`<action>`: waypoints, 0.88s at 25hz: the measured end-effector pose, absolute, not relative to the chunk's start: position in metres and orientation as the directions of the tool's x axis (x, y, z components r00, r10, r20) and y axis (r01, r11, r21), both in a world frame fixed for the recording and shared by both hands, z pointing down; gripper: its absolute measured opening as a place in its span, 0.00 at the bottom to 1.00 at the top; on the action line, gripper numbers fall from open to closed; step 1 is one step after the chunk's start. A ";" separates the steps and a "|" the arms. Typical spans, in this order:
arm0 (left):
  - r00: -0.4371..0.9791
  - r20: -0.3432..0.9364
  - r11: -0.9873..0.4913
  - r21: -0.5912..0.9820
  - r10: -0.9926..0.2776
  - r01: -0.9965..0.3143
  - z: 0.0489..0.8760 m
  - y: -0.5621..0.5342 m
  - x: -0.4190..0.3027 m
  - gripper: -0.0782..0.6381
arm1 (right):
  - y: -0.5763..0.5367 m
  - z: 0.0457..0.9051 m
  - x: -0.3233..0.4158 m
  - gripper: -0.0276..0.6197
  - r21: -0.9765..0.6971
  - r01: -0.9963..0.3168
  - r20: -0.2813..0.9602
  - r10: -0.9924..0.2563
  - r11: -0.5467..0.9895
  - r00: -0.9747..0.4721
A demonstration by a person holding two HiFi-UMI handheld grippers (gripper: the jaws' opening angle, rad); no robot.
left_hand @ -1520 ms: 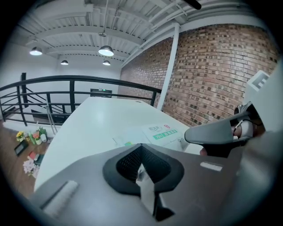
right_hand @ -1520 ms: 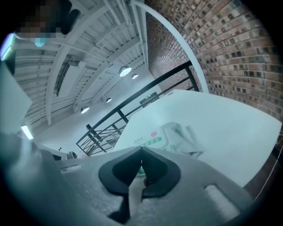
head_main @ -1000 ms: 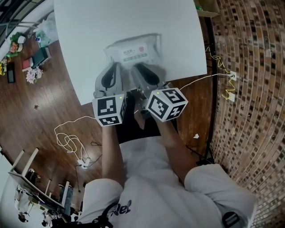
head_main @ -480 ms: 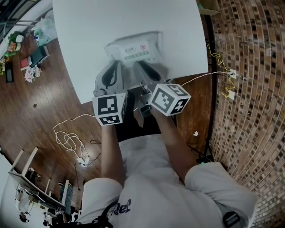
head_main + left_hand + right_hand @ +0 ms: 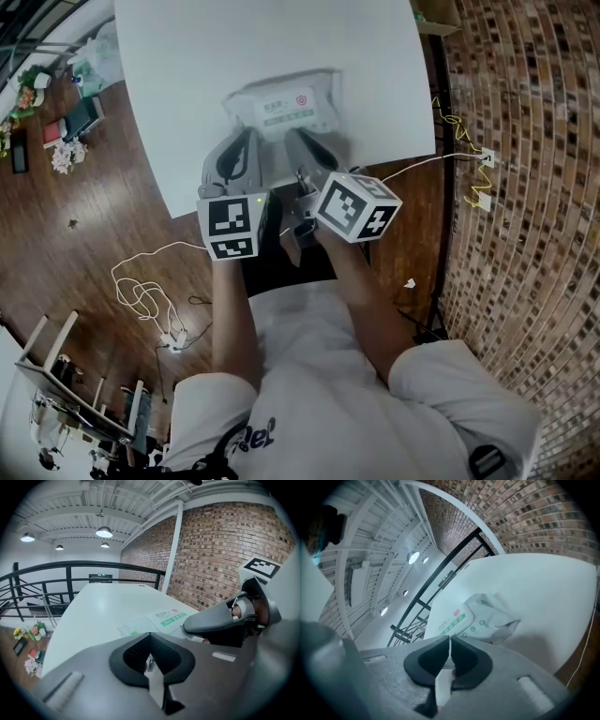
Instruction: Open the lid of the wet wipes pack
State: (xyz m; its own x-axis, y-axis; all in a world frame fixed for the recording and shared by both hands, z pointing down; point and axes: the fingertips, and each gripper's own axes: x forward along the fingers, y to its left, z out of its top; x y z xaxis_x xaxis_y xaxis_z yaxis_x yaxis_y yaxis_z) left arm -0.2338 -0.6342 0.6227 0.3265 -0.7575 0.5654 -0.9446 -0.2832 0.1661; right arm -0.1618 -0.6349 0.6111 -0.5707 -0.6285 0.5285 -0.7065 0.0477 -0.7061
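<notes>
The wet wipes pack [image 5: 281,108] lies flat on the white table [image 5: 187,66]. It is white, with a green strip and a red mark on its lid, and the lid lies flat. My left gripper [image 5: 246,138] is shut and empty, its tips just short of the pack's near left edge. The right gripper [image 5: 296,138] is also shut and empty, at the pack's near edge. The left gripper view has the pack [image 5: 161,619] beyond the shut left gripper [image 5: 149,638]. In the right gripper view the pack [image 5: 471,618] lies just past the shut right gripper [image 5: 449,641].
The table's near edge [image 5: 281,183] runs under both grippers. Below it is a wooden floor with white cables [image 5: 145,295]. A brick wall [image 5: 525,141] stands to the right. A black railing [image 5: 70,569] runs beyond the table's far side.
The right gripper has shifted slightly forward and to the right. The left gripper and the pack have stayed where they were.
</notes>
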 end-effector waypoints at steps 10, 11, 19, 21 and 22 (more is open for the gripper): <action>0.333 0.573 -0.282 0.179 -0.749 -0.943 0.624 -0.634 -0.233 0.13 | -0.647 0.593 -0.167 0.03 -0.663 -0.742 0.527 -0.644 0.096 -0.554; 0.332 0.577 -0.282 0.177 -0.747 -0.943 0.624 -0.634 -0.233 0.13 | -0.645 0.595 -0.166 0.03 -0.674 -0.735 0.535 -0.638 0.073 -0.554; 0.345 0.573 -0.294 0.183 -0.743 -0.938 0.624 -0.634 -0.233 0.13 | -0.628 0.612 -0.162 0.16 -0.736 -0.677 0.541 -0.616 -0.018 -0.572; 0.345 0.570 -0.292 0.186 -0.746 -0.938 0.624 -0.634 -0.234 0.13 | -0.633 0.614 -0.161 0.14 -0.736 -0.676 0.544 -0.620 -0.028 -0.566; 0.346 0.569 -0.292 0.187 -0.746 -0.938 0.624 -0.634 -0.234 0.13 | -0.634 0.615 -0.161 0.13 -0.738 -0.673 0.544 -0.621 -0.036 -0.564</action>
